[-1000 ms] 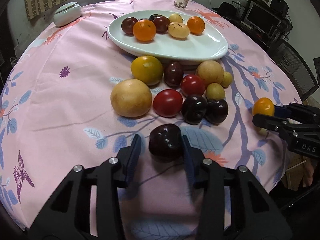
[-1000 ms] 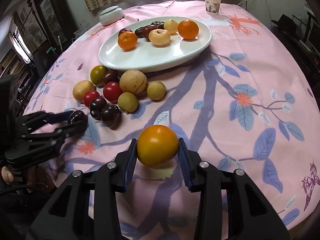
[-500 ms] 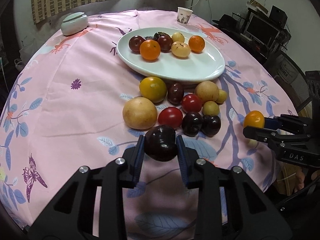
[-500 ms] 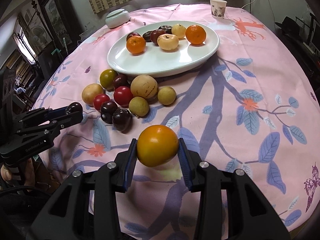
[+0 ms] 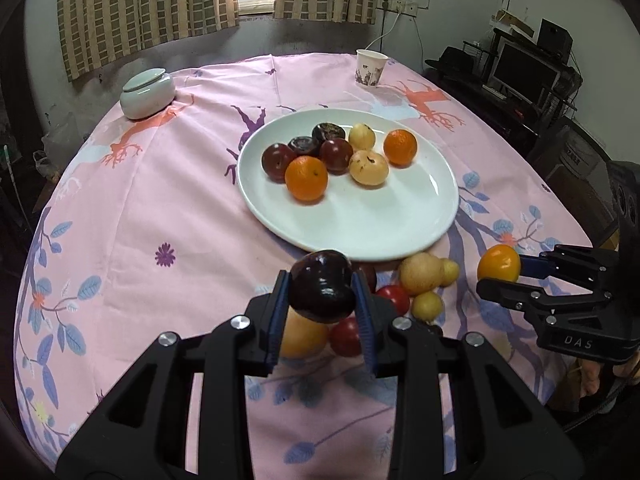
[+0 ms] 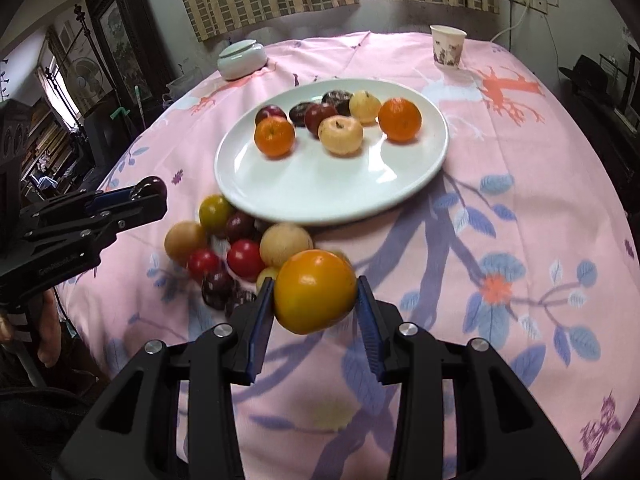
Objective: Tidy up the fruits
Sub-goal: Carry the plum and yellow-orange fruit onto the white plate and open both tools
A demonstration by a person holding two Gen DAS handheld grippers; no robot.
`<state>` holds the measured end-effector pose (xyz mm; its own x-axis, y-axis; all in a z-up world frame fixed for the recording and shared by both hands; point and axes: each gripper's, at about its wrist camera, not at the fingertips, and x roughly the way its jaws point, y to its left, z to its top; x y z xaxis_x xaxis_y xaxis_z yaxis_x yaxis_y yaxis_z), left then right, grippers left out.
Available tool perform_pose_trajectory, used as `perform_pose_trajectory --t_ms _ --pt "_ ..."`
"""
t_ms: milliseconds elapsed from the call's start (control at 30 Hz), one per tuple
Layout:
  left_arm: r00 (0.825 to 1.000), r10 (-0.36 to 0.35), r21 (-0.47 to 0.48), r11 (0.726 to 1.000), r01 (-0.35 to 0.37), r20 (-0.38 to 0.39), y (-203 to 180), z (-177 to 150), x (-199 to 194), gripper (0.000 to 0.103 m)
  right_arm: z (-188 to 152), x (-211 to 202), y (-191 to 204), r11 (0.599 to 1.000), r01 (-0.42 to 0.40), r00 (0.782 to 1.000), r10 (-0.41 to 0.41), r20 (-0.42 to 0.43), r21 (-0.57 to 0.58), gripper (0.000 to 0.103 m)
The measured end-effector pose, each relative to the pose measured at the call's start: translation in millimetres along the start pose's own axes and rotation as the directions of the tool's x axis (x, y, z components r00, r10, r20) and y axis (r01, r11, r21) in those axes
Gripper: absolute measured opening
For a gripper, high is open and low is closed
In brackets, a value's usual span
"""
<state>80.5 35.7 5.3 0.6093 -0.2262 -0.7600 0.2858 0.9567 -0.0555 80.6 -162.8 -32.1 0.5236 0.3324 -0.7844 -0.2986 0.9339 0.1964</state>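
Our left gripper (image 5: pixel 322 294) is clamped on a dark plum (image 5: pixel 322 292), our right gripper (image 6: pixel 316 300) on an orange-yellow fruit (image 6: pixel 315 290); the white plate (image 5: pixel 360 224) lies straight ahead, its near rim closest to the left

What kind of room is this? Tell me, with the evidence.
Probably a lived-in home dining or living room: a round table under a floral cloth, curtains over a window, and a monitor on a cluttered desk to the side.
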Motion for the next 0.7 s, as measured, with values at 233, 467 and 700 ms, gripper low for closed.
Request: perform_pose_trajectory --t_ms 233,467,700 --pt "0.999 0.036 -0.007 0.999 -0.035 0.010 20.3 61.5 31.6 0.032 66.0 21.6 -12.3 0.997 0.061 0.998 -0.060 0.021 -0.047 0.041" --pt "0.999 0.027 -0.030 0.999 -0.028 -0.041 23.8 82.0 75.7 0.032 102.8 66.2 -34.1 0.992 0.127 0.992 -0.127 -0.009 -0.002 0.040" --pt "0.998 0.018 -0.036 0.999 -0.020 -0.065 26.8 84.1 90.9 0.032 108.3 83.4 -36.0 0.991 0.131 0.991 -0.132 -0.034 -0.006 0.040"
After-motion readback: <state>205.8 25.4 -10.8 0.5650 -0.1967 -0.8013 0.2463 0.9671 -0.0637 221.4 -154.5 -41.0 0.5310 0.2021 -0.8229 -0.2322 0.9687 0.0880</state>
